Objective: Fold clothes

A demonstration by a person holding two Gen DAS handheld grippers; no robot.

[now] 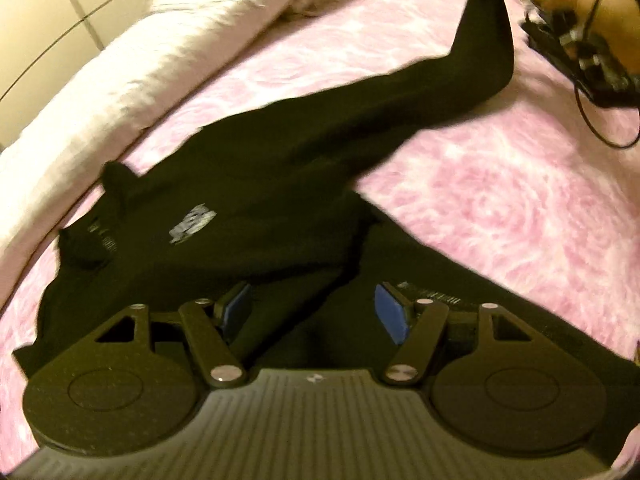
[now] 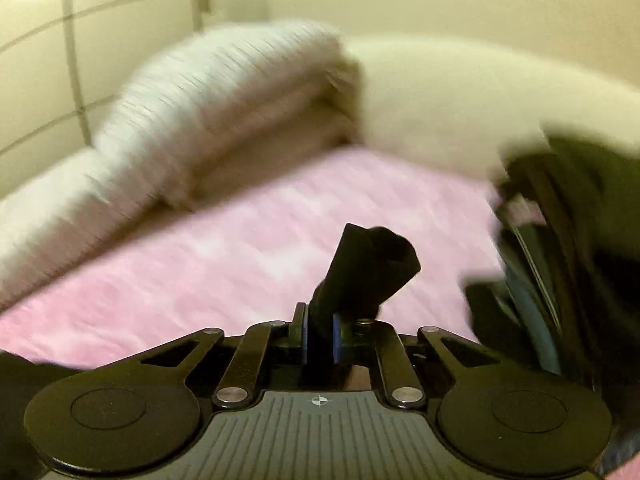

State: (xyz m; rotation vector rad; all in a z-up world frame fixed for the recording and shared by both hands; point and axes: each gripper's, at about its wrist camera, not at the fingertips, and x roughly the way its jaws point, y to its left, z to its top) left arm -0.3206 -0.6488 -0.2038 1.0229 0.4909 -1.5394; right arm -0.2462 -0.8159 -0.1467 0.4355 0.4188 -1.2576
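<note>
Left hand-held gripper (image 1: 314, 314): jaws wide apart, nothing between the pads, poised over the black garment (image 1: 248, 216).
Right hand-held gripper (image 2: 320, 338): clamped on the garment's sleeve end (image 2: 366, 270), which sticks out ahead of its fingers.
Garment: spread on the pink bed (image 1: 500, 208), sleeve stretching away toward the right hand-held gripper.
White blanket (image 2: 224, 112): beyond both, at the bed's far edge.

The left wrist camera looks steeply down from close above the black garment (image 1: 248, 216) on the pink blanket (image 1: 500, 208). The right wrist camera sits low and looks across the pink blanket toward the white bedding (image 2: 224, 120); it is blurry. Both views share blanket, bedding, and probably the tiled wall (image 2: 36, 92).
</note>
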